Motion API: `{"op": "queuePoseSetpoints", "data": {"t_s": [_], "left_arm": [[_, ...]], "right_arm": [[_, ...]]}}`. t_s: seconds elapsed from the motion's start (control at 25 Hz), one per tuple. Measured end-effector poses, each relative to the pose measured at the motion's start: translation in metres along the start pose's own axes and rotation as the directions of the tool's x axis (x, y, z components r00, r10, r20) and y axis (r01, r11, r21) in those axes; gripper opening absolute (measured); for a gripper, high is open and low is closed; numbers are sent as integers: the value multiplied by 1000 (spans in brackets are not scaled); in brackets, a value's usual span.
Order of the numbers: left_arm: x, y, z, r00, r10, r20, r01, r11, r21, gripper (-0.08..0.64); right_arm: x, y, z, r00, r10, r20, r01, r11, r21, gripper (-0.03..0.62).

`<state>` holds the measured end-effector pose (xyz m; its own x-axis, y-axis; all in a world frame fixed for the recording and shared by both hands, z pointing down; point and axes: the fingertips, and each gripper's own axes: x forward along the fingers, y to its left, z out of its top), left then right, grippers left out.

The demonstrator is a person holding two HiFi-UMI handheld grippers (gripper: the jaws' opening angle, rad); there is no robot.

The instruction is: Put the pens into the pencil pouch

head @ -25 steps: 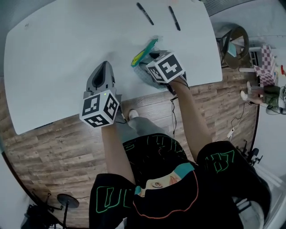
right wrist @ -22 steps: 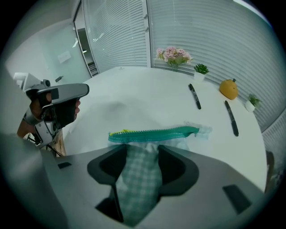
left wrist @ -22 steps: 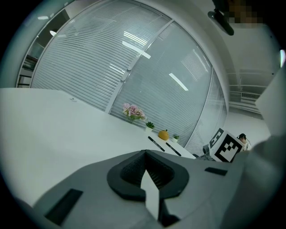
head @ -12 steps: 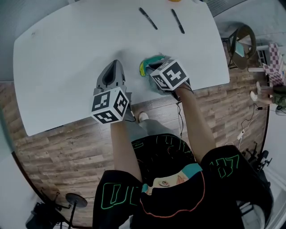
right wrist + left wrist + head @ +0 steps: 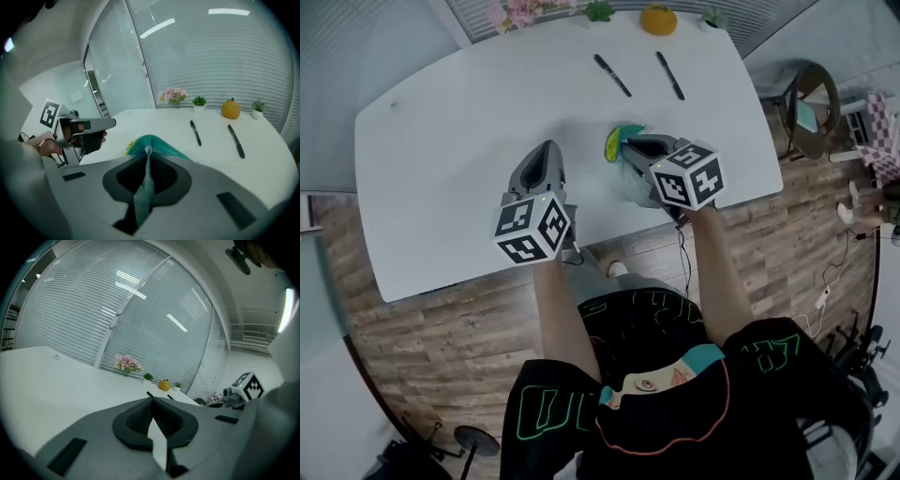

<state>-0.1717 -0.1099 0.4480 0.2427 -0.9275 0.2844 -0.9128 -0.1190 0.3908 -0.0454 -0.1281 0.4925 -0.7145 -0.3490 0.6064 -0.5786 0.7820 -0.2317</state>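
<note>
The right gripper (image 5: pixel 630 148) has its jaws nearly together, clamped on a thin fold of the teal pencil pouch (image 5: pixel 614 142). These jaws have just been closing, and the right gripper view shows the pouch fabric (image 5: pixel 149 140) pinched upright in the narrow slit between them, with its pleated teal top and yellow-green edge fanning out just past the tips. In the head view the pouch sits at the near right part of the white tabletop (image 5: pixel 441 141), mostly covered by that gripper. I cannot tell whether it is clear of the surface.

The left gripper (image 5: pixel 548 152) has its jaws fully together with nothing between them. It is just beside the right one, over bare tabletop.

Two black pens (image 5: pixel 612 75) (image 5: pixel 669 75) lie side by side toward the far edge, well apart from the pouch. Beyond them stand an orange (image 5: pixel 658 19) and pink flowers (image 5: pixel 520 11).
</note>
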Motion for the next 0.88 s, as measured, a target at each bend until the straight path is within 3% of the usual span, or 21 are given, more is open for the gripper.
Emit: {"op": "queuePoseSetpoints", "data": {"t_s": [0.24, 0.4, 0.52, 0.72, 0.88], "left_arm": [[-5, -29, 14, 995, -97, -8, 97, 994, 46, -3], [-12, -35, 27, 989, -145, -6, 144, 984, 105, -3], [-18, -50, 45, 977, -214, -9, 212, 962, 172, -3], [-18, -71, 91, 944, -322, 68, 298, 924, 238, -3], [-20, -89, 114, 889, -450, 86, 419, 874, 245, -3]], "right_arm": [[-28, 5, 52, 973, 41, 226, -40, 999, -10, 25], [-41, 17, 84, 923, 135, 361, -151, 988, 16, 25], [-55, 28, 106, 870, 201, 449, -226, 974, 0, 25], [-84, 35, 148, 790, 253, 559, -263, 963, -64, 25], [-107, 42, 170, 743, 283, 606, -263, 957, -125, 25]]}}
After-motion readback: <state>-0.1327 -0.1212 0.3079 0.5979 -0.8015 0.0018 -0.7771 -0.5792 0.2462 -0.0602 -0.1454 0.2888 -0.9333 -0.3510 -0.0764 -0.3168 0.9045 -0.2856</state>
